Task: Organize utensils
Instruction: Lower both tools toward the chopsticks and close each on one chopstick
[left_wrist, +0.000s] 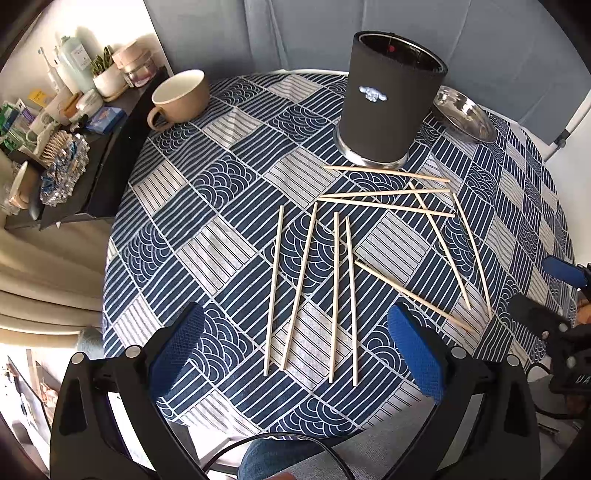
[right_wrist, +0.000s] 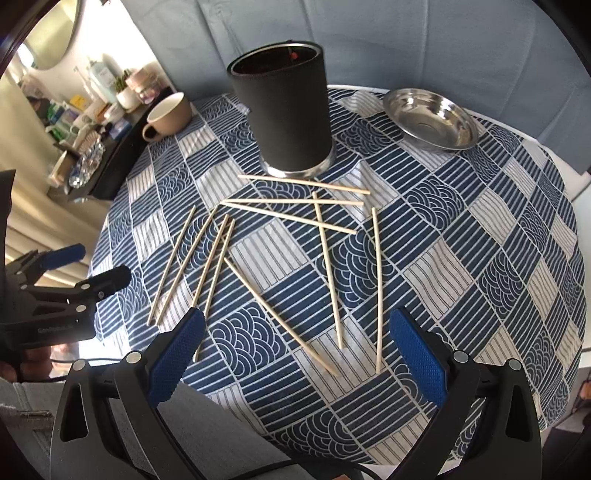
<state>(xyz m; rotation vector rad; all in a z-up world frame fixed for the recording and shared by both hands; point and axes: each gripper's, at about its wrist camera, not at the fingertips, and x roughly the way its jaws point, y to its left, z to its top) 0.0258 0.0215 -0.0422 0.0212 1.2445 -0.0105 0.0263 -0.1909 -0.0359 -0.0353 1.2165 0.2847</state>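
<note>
Chopsticks (left_wrist: 334, 295) lie scattered before black holder (left_wrist: 388, 99)

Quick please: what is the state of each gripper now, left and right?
Left gripper: open, holding nothing, above the chopsticks.
Right gripper: open, holding nothing.

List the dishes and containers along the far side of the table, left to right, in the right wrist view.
Beige mug → black cylindrical holder → steel bowl.
</note>
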